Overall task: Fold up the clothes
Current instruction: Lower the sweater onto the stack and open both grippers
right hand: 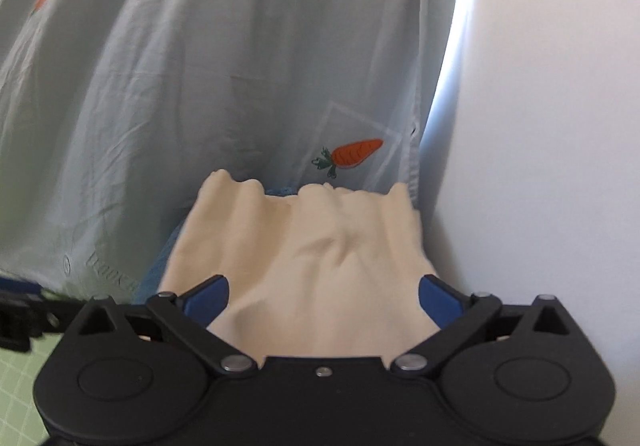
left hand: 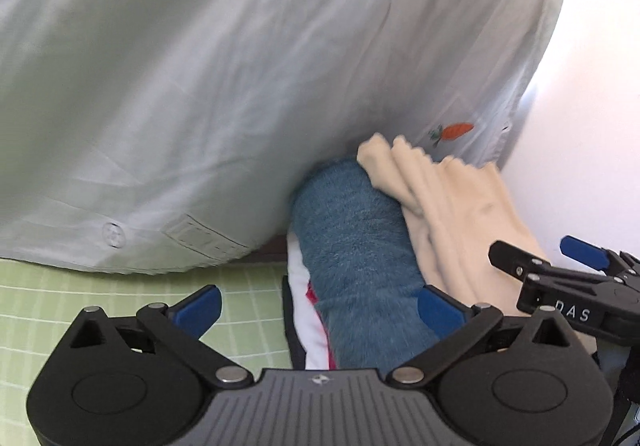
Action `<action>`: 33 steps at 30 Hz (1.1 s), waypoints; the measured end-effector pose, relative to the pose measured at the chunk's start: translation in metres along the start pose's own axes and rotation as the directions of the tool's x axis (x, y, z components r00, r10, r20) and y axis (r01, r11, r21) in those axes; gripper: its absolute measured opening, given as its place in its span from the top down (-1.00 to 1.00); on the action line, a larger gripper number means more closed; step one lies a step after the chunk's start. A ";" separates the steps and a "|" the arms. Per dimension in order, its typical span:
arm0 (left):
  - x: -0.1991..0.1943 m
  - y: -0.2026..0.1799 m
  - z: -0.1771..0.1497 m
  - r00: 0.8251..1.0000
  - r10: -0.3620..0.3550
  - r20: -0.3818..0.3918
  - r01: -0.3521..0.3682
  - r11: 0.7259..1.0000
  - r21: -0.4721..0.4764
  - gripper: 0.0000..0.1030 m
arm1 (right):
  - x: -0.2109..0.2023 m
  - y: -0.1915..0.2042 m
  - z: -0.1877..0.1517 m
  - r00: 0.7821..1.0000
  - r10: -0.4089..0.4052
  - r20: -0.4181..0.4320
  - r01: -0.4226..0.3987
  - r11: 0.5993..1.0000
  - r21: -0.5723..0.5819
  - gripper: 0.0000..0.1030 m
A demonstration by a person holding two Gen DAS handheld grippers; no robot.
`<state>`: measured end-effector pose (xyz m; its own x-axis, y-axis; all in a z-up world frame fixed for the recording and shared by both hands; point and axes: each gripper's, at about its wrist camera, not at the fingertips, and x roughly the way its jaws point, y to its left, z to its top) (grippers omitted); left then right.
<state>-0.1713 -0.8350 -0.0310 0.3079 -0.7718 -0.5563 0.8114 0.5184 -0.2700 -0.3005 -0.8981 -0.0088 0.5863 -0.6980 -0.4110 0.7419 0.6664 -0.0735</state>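
A pale blue-grey shirt point(left hand: 240, 86), embroidered with a small orange carrot point(right hand: 352, 156), fills most of both wrist views, draped in front of a white wall point(right hand: 540, 126). Below it lies a pile of clothes: a blue knitted garment point(left hand: 356, 246) and a cream knit garment point(right hand: 312, 266), with a strip of white and red fabric point(left hand: 312, 326) at the blue one's left side. A green checked cloth point(left hand: 100, 298) covers the surface beneath.

The left gripper point(left hand: 318, 306) has its blue-padded fingers spread wide, with the blue knit lying between them. The right gripper point(right hand: 324, 298) is equally wide apart, the cream garment running between its fingers toward the camera. Neither appears to be pinching fabric, though motion blur makes contact hard to judge.

The step in hand seems to be picking a garment from the pile. To do it well, each gripper should close on a single layer near an edge or corner, not a bunched middle. Lifting the cream piece clear of the blue one first would prevent dragging both together.
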 end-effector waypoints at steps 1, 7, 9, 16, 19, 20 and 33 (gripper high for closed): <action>-0.020 0.005 -0.003 1.000 -0.001 0.016 0.001 1.000 0.001 -1.00 | -0.013 0.002 -0.001 1.000 0.001 0.006 -0.001 1.000 0.007 -0.99; -0.113 0.004 -0.037 0.994 0.005 0.107 -0.006 1.000 0.006 -1.00 | -0.091 0.012 -0.012 1.000 0.012 0.023 -0.013 0.998 0.059 -1.00; -0.135 -0.001 -0.050 0.990 0.020 0.138 -0.026 0.999 0.041 -1.00 | -0.116 0.013 -0.019 1.000 0.010 0.017 -0.011 0.998 0.069 -1.00; -0.200 -0.009 -0.094 0.985 0.075 0.155 -0.099 0.983 0.154 -1.00 | -0.201 0.012 -0.056 1.000 0.008 -0.009 -0.006 0.987 0.158 -1.00; -0.220 -0.004 -0.108 0.991 0.027 0.129 -0.043 0.992 0.122 -1.00 | -0.234 0.014 -0.073 1.000 -0.010 -0.009 0.011 0.984 0.178 -1.00; -0.225 -0.003 -0.112 0.993 0.011 0.120 -0.026 0.993 0.118 -1.00 | -0.243 0.015 -0.079 1.000 -0.023 -0.012 0.025 0.983 0.180 -1.00; -0.269 -0.008 -0.170 0.996 -0.068 0.051 0.059 0.985 0.161 -1.00 | -0.314 0.021 -0.136 0.993 -0.092 -0.080 0.107 0.970 0.217 -1.00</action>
<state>-0.3450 -0.5693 -0.0130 0.2768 -0.8229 -0.4963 0.8976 0.4058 -0.1723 -0.5131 -0.6292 -0.0049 0.4877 -0.7332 -0.4738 0.8534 0.5149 0.0814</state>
